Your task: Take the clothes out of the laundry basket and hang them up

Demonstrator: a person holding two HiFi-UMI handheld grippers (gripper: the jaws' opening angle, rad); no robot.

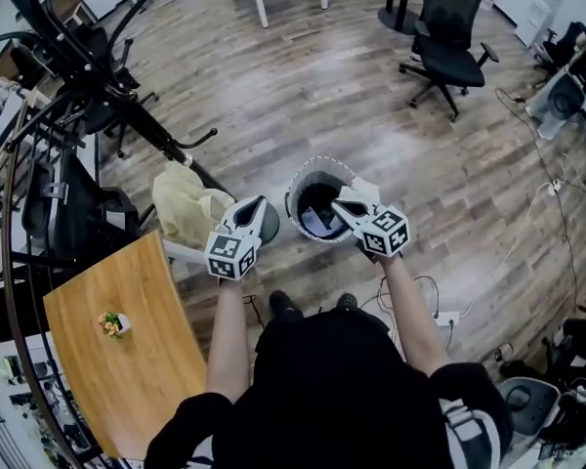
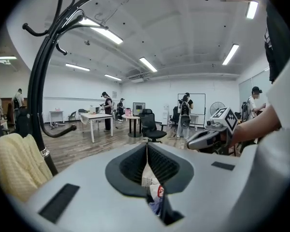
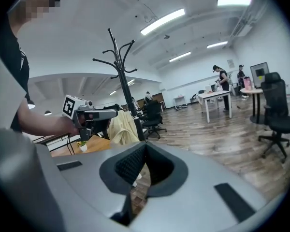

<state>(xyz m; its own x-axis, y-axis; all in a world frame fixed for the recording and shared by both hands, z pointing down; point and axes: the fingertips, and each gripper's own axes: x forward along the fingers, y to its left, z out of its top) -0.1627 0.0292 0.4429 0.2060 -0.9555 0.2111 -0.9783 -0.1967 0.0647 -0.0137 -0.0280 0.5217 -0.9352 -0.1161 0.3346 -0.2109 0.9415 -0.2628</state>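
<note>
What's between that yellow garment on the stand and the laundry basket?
In the head view, the shut left claw and the stand's dark round base lie between the yellow garment and the basket.

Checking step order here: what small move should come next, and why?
Probably open the fingers of the right gripper and dip into the laundry basket, where clothes lie: this gripper and the left gripper are shut and empty; a yellow garment already hangs on the rack.

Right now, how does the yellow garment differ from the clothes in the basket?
The yellow garment hangs on the rack; the clothes lie bunched in the basket. The garment is pale yellow; the clothes look dark, with some blue. Both are soft cloth.
</note>
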